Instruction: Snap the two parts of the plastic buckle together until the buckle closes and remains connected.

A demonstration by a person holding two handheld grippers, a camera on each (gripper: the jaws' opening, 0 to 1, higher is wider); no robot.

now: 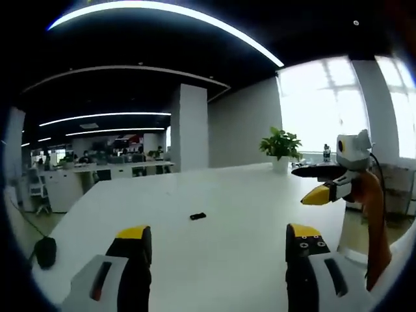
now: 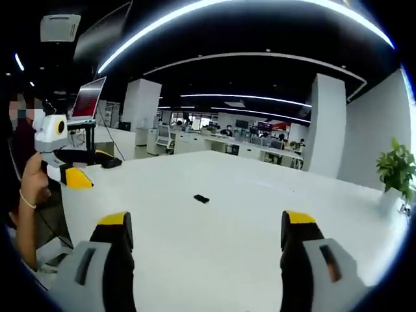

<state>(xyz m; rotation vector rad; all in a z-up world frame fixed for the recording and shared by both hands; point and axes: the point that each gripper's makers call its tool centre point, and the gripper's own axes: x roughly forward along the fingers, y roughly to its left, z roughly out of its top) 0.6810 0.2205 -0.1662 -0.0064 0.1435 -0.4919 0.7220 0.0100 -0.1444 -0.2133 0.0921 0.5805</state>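
Left gripper view, near field: our left gripper (image 1: 220,244) has its yellow-tipped black jaws spread wide, nothing between them. Right gripper view shows the same for the right gripper (image 2: 207,229): jaws apart, empty, hovering over the large white tabletop (image 2: 247,214).

Mid field: one small dark object (image 1: 197,216) lies flat near the table's middle, also seen at (image 2: 201,198). We judge this is the plastic buckle, but it's too small to tell whether it's one part, two parts apart, or already snapped. Both grippers are well apart from it.

Risks as we see them:
- Piece is tiny against wide jaws, so it's easy to push it across the smooth top instead of pinching it.
- If the two halves sit touching, grabbing one may drag or flick the other off toward an edge, out of sight.
- Misaligned halves won't latch; squeezing then could pop one free.

Further out: the other gripper (image 1: 338,185) enters at right; the left one (image 2: 62,166) appears beside a hand (image 2: 32,188). Beyond, a green potted plant (image 1: 281,146) at the table's far edge, white pillar (image 1: 192,127), office desks.
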